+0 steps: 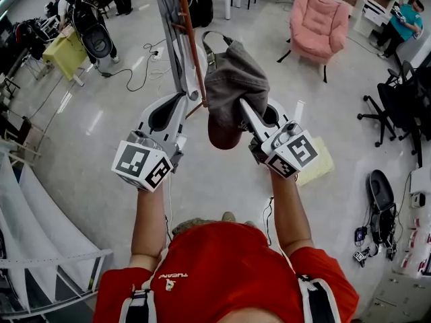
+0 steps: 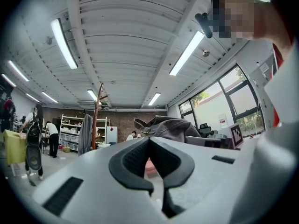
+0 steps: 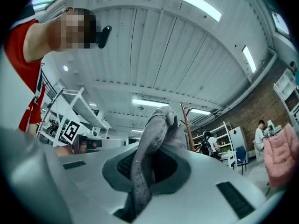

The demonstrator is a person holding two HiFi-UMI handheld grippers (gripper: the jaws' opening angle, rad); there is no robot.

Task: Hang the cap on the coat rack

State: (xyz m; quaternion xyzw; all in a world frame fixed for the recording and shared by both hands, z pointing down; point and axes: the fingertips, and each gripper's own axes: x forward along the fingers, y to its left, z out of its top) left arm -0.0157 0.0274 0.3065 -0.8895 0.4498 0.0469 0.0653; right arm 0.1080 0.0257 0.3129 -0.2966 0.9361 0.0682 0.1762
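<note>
The grey cap [image 1: 232, 86] hangs in the air beside the brown wooden coat rack pole [image 1: 190, 46], its brim [image 1: 224, 132] pointing down. My right gripper [image 1: 245, 108] is shut on the cap's fabric, and a fold of the cap [image 3: 159, 129] rises from between the right gripper [image 3: 148, 155] pads. My left gripper [image 1: 188, 99] is close to the pole's left side, shut with nothing in it. In the left gripper view, the left gripper [image 2: 149, 140] has its pads meeting, and the cap [image 2: 168, 127] lies beyond them to the right. The coat rack [image 2: 98, 115] carries a grey garment [image 1: 168, 19].
A pink armchair [image 1: 318, 22] stands at the back right and a black office chair [image 1: 397, 106] at the right edge. Cables [image 1: 138, 66] trail over the floor left of the rack. A yellow cart [image 1: 66, 52] and people are at the far left.
</note>
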